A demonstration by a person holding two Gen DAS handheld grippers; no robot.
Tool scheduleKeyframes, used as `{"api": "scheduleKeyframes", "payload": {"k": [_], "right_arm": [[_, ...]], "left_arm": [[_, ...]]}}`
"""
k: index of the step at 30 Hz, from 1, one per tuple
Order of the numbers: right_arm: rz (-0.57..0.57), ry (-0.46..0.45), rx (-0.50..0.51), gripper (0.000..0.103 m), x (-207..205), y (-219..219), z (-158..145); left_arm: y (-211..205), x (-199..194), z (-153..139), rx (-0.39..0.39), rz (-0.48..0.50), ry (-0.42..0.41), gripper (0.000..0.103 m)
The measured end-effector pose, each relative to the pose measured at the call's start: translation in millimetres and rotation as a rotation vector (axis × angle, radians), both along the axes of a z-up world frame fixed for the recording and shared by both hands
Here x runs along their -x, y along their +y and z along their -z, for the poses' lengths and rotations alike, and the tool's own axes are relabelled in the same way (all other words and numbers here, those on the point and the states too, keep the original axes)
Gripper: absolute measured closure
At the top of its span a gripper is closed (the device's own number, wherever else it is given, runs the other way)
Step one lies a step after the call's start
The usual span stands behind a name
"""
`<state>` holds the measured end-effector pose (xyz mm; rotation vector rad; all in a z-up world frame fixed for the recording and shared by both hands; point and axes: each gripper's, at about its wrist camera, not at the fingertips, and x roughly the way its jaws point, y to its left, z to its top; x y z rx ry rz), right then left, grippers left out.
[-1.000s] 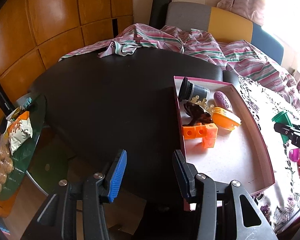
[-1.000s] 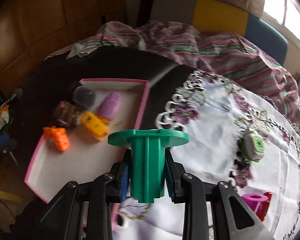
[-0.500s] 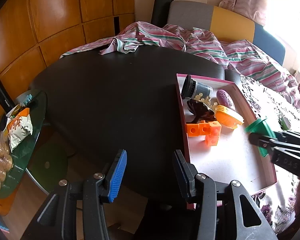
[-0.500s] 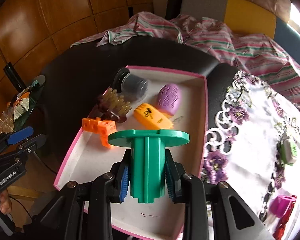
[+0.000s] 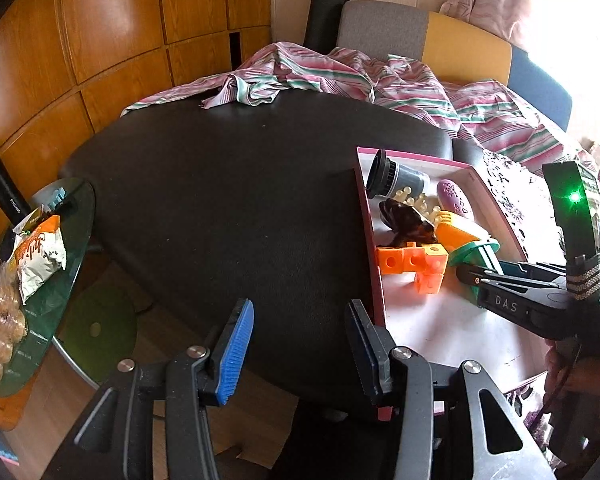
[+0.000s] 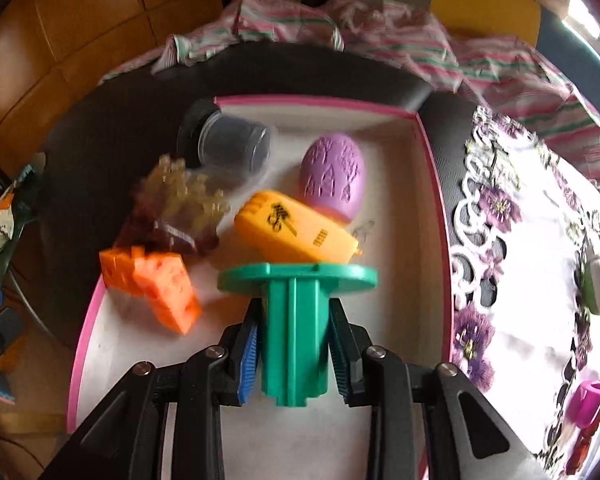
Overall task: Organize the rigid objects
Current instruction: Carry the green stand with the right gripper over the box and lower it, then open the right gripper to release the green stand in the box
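A green flanged spool sits between the pads of my right gripper, low over the pink-rimmed white tray. The jaws are opening, but the pads still touch the spool's stem. Its flange lies against the yellow toy. The tray also holds orange blocks, a purple egg, a dark cup and a brown hair clip. In the left wrist view the spool and right gripper reach in beside the orange blocks. My left gripper is open and empty at the black table's near edge.
Right of the tray, a white embroidered cloth carries a green-and-white piece and a magenta piece. A striped cloth drapes the far edge. A glass side table with snack bags stands at the left.
My right gripper carried the green spool from above the white cloth leftward and down into the tray, up to the yellow toy. The left gripper stayed put.
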<state>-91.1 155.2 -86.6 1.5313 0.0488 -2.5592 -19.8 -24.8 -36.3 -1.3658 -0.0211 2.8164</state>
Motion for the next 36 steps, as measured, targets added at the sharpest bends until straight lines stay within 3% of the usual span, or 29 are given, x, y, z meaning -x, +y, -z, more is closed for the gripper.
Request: {"api": "scheduleKeyframes", "payload": {"k": [2,8,24,36], "right_arm": [[-0.001,-0.005,0.014,0.065,-0.6,1.7,-0.6],[0.015,0.006,0.036,0.063,-6.7,5.8,-3.1],[0.038,0.077,0.037,0.062,-21.2,24.9,-23.7],[0.085,0.152,0.064,0.062,-32.6,55.3,-57.3]], "left_arm": [[-0.2,-0.2,-0.6,-0.002,0.000,0.002,0.054],[-0.9,-1.0,-2.4,0.004,-0.002,0.012,0.053],[5.2,-4.8,-8.1,0.013,0.011,0.026,0.053],[15.1,-5.8,-14.7,0.030,0.033,0.041,0.050]]}}
